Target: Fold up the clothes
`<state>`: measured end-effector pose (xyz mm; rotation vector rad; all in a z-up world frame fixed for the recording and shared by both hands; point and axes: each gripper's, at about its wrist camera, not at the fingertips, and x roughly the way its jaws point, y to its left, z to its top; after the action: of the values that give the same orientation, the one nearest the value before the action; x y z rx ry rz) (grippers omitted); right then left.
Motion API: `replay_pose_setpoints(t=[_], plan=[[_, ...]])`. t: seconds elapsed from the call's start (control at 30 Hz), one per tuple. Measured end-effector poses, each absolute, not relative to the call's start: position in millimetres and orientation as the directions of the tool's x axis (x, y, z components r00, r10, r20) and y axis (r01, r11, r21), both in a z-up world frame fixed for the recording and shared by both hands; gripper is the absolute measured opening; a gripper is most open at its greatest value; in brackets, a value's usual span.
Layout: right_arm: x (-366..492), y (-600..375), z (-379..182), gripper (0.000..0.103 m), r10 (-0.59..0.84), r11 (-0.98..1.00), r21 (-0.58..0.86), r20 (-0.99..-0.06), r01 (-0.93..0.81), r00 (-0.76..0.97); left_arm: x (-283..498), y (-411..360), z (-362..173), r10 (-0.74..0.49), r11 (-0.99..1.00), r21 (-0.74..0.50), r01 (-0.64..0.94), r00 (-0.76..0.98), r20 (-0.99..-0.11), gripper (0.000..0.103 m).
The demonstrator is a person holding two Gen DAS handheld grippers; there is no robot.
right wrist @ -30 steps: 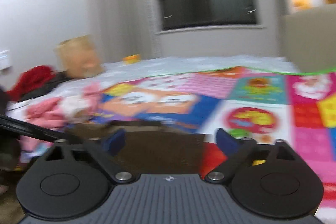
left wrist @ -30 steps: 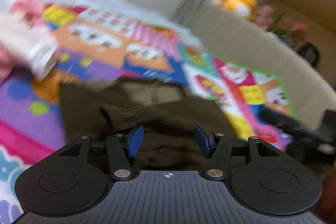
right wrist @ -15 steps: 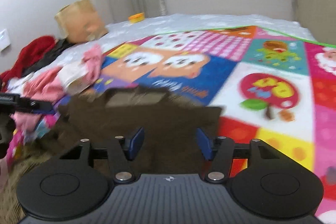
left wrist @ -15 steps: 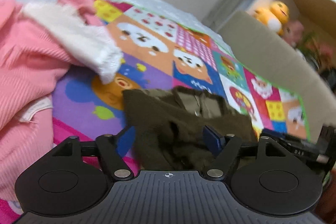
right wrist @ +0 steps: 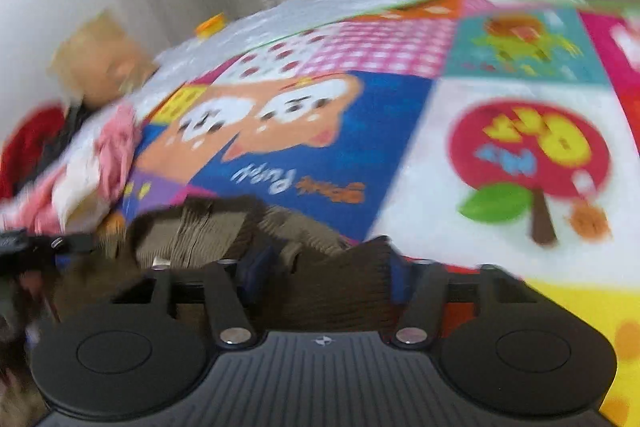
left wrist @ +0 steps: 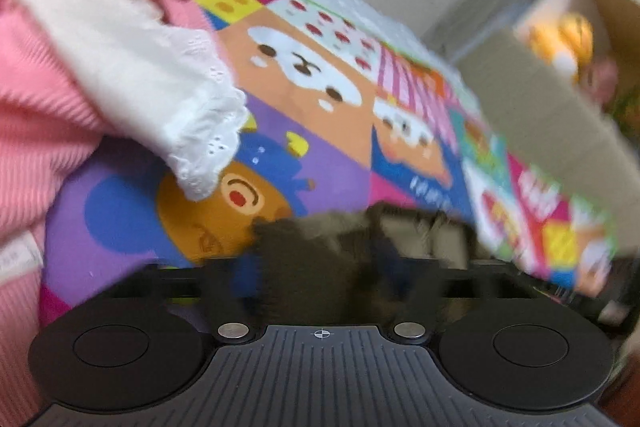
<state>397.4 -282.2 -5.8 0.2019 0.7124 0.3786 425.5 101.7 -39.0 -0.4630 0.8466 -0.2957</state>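
Lying on the play mat [right wrist: 400,131], brown garment [right wrist: 340,291] sits between both open grippers, left gripper [left wrist: 316,275] and right gripper [right wrist: 324,267]; pink clothes [left wrist: 36,115] left.

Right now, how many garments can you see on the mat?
3, maybe more hidden in the pile: a brown sweater at the near edge, a pink top on the left, and a white lace-trimmed piece draped over it.

ribbed brown knit garment [right wrist: 344,287]
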Motion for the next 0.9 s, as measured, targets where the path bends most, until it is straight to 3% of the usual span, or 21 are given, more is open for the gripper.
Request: replay_pose_setpoints(t=[0.03,0.1,0.33,0.53,0.73,0.8,0.87,0.9], plan=[[394.8,-279.1,-3.2,0.015,0.409,0.912,0.297,-0.592,-0.285,0.694,423.7,102.3,-37.9,-0.438,0.859,-0.506,0.079,0.626,-0.645,0.017],[389.5,-272.8,1.8,0.014,0.419,0.908,0.276,-0.583,-0.316,0.696,418.8,103.2,-34.3,-0.459,0.852,-0.512,0.104,0.618,-0.638,0.011],[315.5,-284.1,41.8,0.012,0.482,0.875,0.238,-0.518,-0.423,0.707,317.0,94.1,34.3,-0.525,0.84,-0.448,0.307,0.667,-0.528,0.01],[221.3,-297.6,35.6,0.013,0.438,0.879,0.119,-0.584,-0.462,0.684,216.1,93.3,38.6,-0.53,0.843,-0.425,0.331,0.648,-0.547,0.012],[145.5,-286.4,-5.7,0.021,0.294,0.853,-0.137,-0.671,-0.504,0.681,154.0,92.3,5.8,-0.506,0.861,-0.407,0.305,0.597,-0.623,0.022],[126.2,-287.2,-14.9,0.028,0.267,0.844,-0.175,-0.683,-0.507,0.68,142.0,96.2,-2.1,-0.495,0.866,-0.414,0.281,0.592,-0.635,0.043],[107.5,-291.4,-18.8,0.045,0.248,0.847,-0.192,-0.682,-0.495,0.688,132.1,100.7,-6.3,-0.48,0.873,-0.417,0.253,0.594,-0.645,0.053],[98.0,-293.9,-18.3,0.047,0.238,0.852,-0.201,-0.674,-0.483,0.699,123.2,100.4,-6.4,-0.476,0.876,-0.408,0.257,0.598,-0.645,0.054]])
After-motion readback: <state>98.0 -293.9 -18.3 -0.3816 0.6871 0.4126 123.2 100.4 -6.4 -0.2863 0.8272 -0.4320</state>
